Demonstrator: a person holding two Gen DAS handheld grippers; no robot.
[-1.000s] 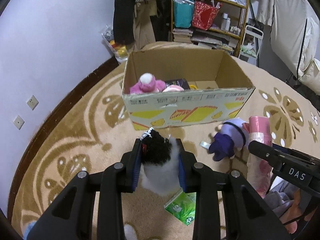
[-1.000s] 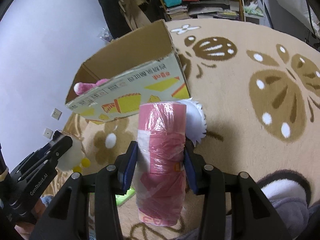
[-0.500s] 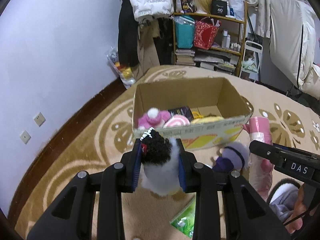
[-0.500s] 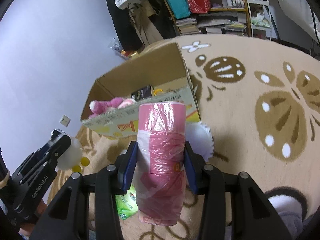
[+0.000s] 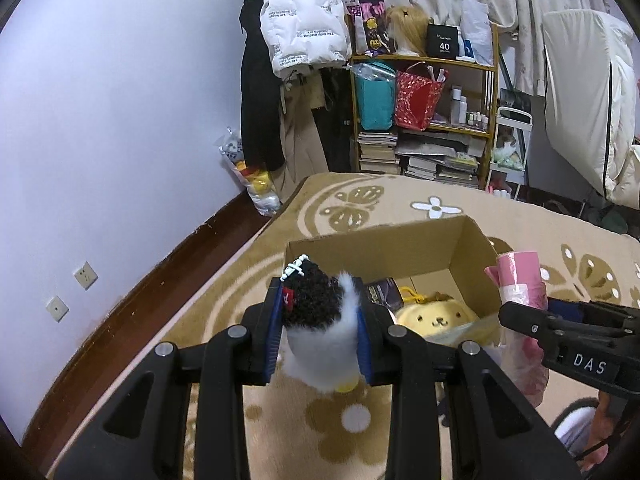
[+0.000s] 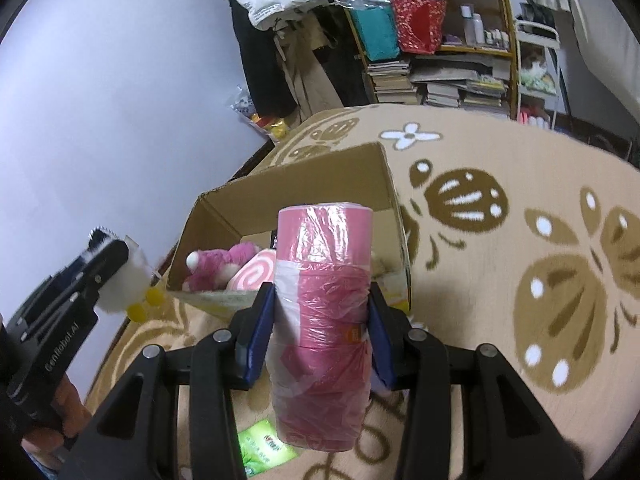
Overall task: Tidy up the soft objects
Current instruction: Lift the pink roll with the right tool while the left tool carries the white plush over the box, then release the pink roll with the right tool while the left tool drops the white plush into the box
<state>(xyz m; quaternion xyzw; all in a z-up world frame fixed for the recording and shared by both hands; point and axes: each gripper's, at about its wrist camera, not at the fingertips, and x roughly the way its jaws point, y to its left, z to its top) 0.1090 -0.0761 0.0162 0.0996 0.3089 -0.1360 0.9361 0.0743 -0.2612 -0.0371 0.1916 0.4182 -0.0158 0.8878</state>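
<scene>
Both grippers have been raised since the earlier frames, so that the open brown cardboard box (image 5: 400, 248), formerly seen from its printed front, is now looked into from above. The left gripper (image 5: 320, 334) is clamped on a small white plush toy with a black curly top (image 5: 320, 320), which is pressed between the blue pads (image 5: 273, 332) and hangs just below them, its yellow feet showing underneath. Just ahead of this gripper and below it the box is found, resting on the beige patterned carpet (image 5: 352, 424). Inside, ahead and to the right of the fingers, a yellow plush with a dog-like face (image 5: 438, 318) is seen beside a dark flat packet (image 5: 384, 294).

The right gripper (image 6: 322, 334) is closed on a pink roll wrapped in clear plastic film (image 6: 322, 320), held upright, with both ends standing clear of the pads. Beyond the roll the same box (image 6: 320, 184) is seen; ahead and left of the fingers, a pink plush toy (image 6: 224, 264) and a pink-and-white swirl cushion (image 6: 254, 274) lie in it. Beneath the gripper a green packet (image 6: 262, 450) lies on the carpet. At the far left the other gripper is seen, carried in a hand (image 6: 60, 420).
</scene>
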